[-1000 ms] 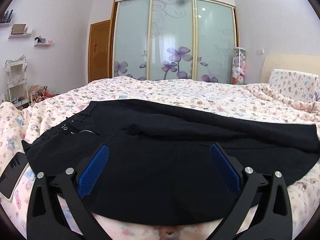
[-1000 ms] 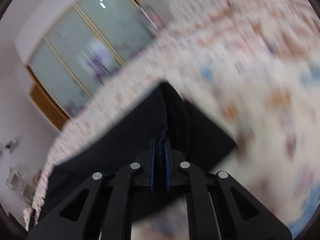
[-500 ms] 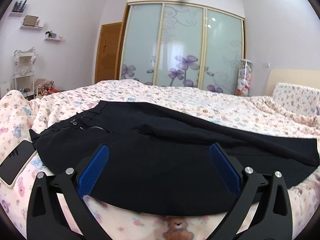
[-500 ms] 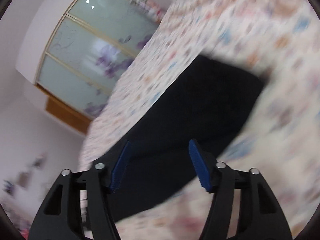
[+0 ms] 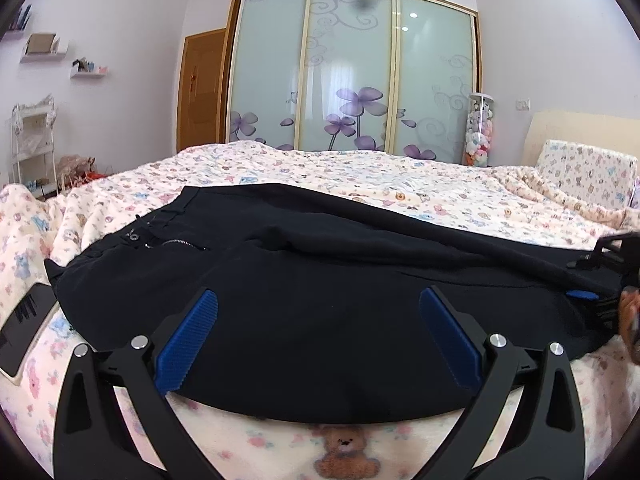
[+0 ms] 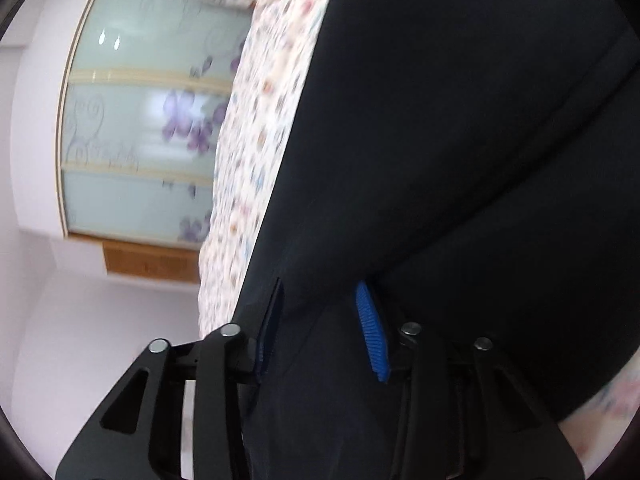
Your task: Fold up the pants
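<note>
**A:** Bedroom, with one bed under a bear-print blanket; behind it one wardrobe with three frosted sliding panels, and one wooden door to its left. How many garments?

**B:** One: a pair of black pants, lying flat across the blanket, waistband and zipper toward the left, legs running right. Beside the waistband lies one dark phone, partly under the cloth's corner.

**A:** Your grippers?

**B:** Two. My left gripper hovers over the near edge of the pants, its two blue pads spread wide, gripping nothing. My right gripper sits at the leg end, rolled on its side; its jaws have just been closing and now stand narrow, with black cloth between them. Whether the pads press on that cloth I cannot tell.

**A:** Other items?

**B:** One clear cylinder of plush toys beside the wardrobe; three wall shelves at left.
</note>
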The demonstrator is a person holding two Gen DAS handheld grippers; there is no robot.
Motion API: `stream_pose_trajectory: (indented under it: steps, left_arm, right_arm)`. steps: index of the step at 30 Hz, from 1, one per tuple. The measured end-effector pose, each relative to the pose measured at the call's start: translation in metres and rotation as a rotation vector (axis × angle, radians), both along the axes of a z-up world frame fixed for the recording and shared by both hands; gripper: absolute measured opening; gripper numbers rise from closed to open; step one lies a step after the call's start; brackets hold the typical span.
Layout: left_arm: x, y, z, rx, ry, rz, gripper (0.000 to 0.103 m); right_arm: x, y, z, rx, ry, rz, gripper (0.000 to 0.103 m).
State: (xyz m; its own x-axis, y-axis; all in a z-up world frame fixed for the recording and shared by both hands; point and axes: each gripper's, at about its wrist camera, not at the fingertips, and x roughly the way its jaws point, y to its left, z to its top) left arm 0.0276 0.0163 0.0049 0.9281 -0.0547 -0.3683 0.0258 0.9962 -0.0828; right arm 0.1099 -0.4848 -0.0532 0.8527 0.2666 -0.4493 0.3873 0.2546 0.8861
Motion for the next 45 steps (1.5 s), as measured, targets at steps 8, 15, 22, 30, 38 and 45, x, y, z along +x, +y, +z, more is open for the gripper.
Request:
stream_pose_trajectory:
  steps: [8,15,22,30,38,45]
  left_arm:
    - [0.008,0.026,-0.006,-0.168,0.059,-0.001,0.101]
    - [0.037,0.079,0.026,-0.337,0.098,-0.008,0.101]
    - [0.168,0.119,0.056,-0.458,0.312,-0.057,0.101]
    - [0.310,0.144,0.009,-0.811,0.528,0.034,0.100]
    - [0.398,0.122,-0.020,-0.620,0.624,0.220,0.092]
    - [0.438,0.115,-0.016,-0.570,0.669,0.304,0.083]
  right_arm:
    - [-0.026,-0.005,-0.008,0.020,-0.006,-0.129,0.005]
    - [-0.030,-0.002,-0.009,0.020,-0.021,-0.125,0.004]
    - [-0.034,-0.012,-0.011,0.063,-0.020,-0.067,0.004]
    - [-0.011,-0.014,-0.011,0.026,-0.004,0.035,0.004]
    - [0.007,-0.013,-0.009,-0.073,0.004,0.110,0.004]
    - [0.006,-0.016,-0.006,-0.137,0.007,0.133,0.004]
